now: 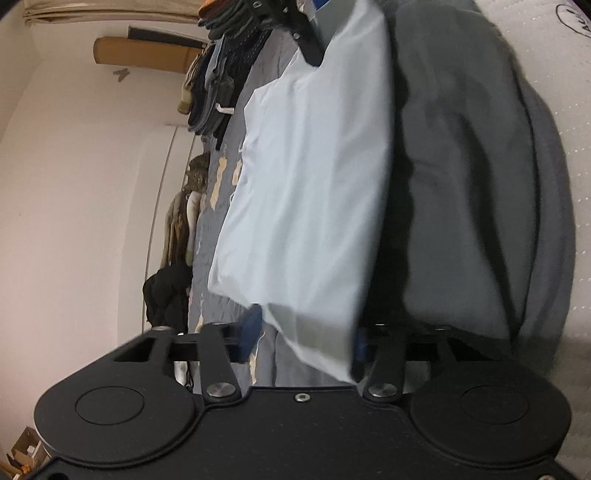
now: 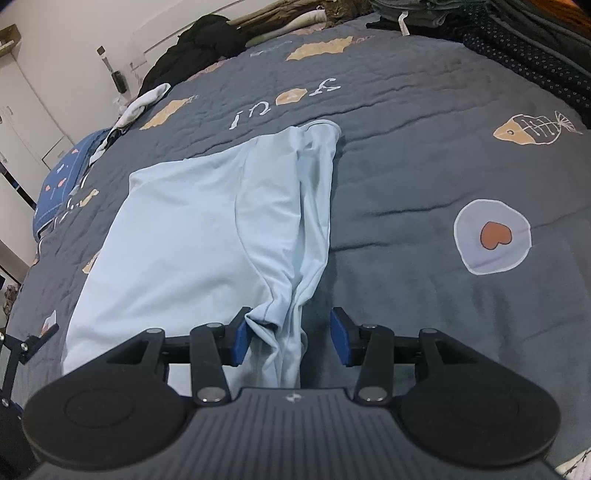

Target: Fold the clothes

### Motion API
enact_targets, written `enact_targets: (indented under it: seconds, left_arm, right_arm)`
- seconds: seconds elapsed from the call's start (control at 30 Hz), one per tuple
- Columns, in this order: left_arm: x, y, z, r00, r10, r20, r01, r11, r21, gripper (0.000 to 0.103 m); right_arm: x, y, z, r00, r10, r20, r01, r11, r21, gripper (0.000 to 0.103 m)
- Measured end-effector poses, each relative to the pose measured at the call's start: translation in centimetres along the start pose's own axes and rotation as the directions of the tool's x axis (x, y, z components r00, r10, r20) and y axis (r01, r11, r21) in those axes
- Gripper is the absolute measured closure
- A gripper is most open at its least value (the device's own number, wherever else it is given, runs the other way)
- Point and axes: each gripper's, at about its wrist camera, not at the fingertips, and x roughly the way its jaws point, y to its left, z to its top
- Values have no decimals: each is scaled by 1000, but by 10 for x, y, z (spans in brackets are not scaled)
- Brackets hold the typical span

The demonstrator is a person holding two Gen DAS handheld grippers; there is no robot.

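A light blue shirt [image 2: 192, 236] lies flat on the grey quilted bed cover [image 2: 406, 147], its right side bunched into a long fold. My right gripper [image 2: 290, 339] stands open around the near end of that fold. Its left pad [image 2: 240, 339] touches the cloth and its right pad [image 2: 340, 339] is apart from it. The left wrist view is rolled sideways and blurred. There a corner of the shirt [image 1: 306, 184] sits between the blue pads of my left gripper [image 1: 304, 343], which stand apart, open, with the cloth loose between them.
Stacks of dark clothes [image 2: 480, 22] line the far side of the bed. A black garment [image 2: 207, 37] and a white cloth [image 2: 144, 103] lie at the far left. A blue pillow [image 2: 62, 177] lies at the left edge. A pale wall [image 1: 74, 184] stands beyond the bed.
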Motion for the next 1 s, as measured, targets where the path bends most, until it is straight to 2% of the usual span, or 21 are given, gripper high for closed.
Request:
enact_targets:
  seconds: [0.03,0.1,0.2,0.27,0.4,0.43,0.53,0.63,0.8,1.0]
  left_arm:
    - [0,0,1,1000,9,8,-9,1000,-9,81]
    - [0,-1,3,999,37,17,-37,999,-19,82]
    - [2,-8,5,996,91,28,-92,995,39,77]
    - [3,-12,7,992,120,36,-122,989,79,70]
    - [8,-18,9,990,134,51,-140,982,126,70]
    - [9,-19,9,990,129,53,-135,981,136,70]
    - [15,-13,9,999,45,25,-48,993,112,84]
    - [14,-1,5,999,11,34,-14,995,102,89]
    - [11,21,-7,998,6,58,-15,988,154,90]
    - [27,45,-26,1000,-3,2,3,986,168,91]
  right_arm:
    - [0,-1,1,1000,0,0,0,1000,5,56]
    - [-2,-2,1,1000,-4,5,3,1000,15,54]
    - [-2,-4,1,1000,-10,7,9,1000,22,52]
    - [-2,-4,1,1000,-14,7,14,1000,23,51]
    - [0,-2,0,1000,-19,4,19,1000,19,50]
    - [1,-2,0,1000,-19,4,19,1000,19,50]
    - [1,-1,1,1000,-18,4,18,1000,21,49]
    - [1,-1,0,1000,-14,2,14,1000,20,48]
    - [0,1,0,1000,29,-5,-29,999,19,48]
    - [-3,12,0,998,64,-2,-65,998,-19,46]
